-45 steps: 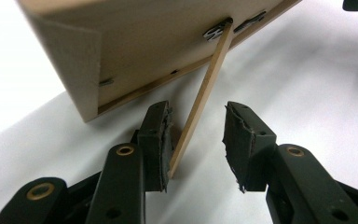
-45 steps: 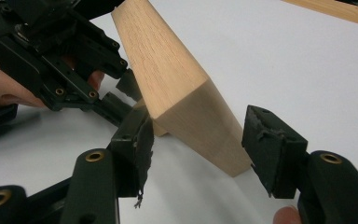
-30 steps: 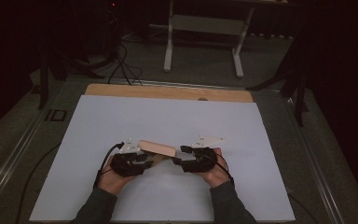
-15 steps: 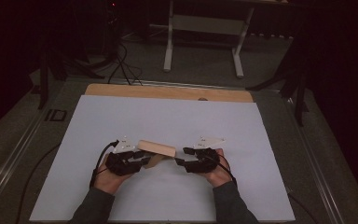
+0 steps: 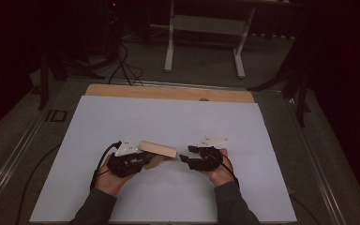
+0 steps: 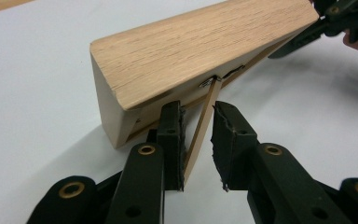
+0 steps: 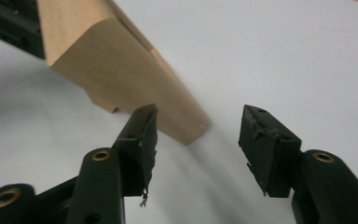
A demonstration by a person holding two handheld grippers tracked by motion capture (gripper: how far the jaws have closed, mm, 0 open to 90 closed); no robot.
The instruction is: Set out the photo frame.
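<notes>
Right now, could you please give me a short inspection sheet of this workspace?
Surface: white sheet over a wooden tabletop, flat.
Job's things: wooden box tilted, a thin wooden flap hanging from its underside.
Clutter: nothing seen.
Grippers: left gripper has just been closing, the flap between its fingers, one pad touching it; right gripper open, closing slightly, beside the box's end, holding nothing.
Cables: black cable trails from the left gripper.
Surroundings: dark room, white table frame behind.

Dim surroundings, soft shadows, mild blur
</notes>
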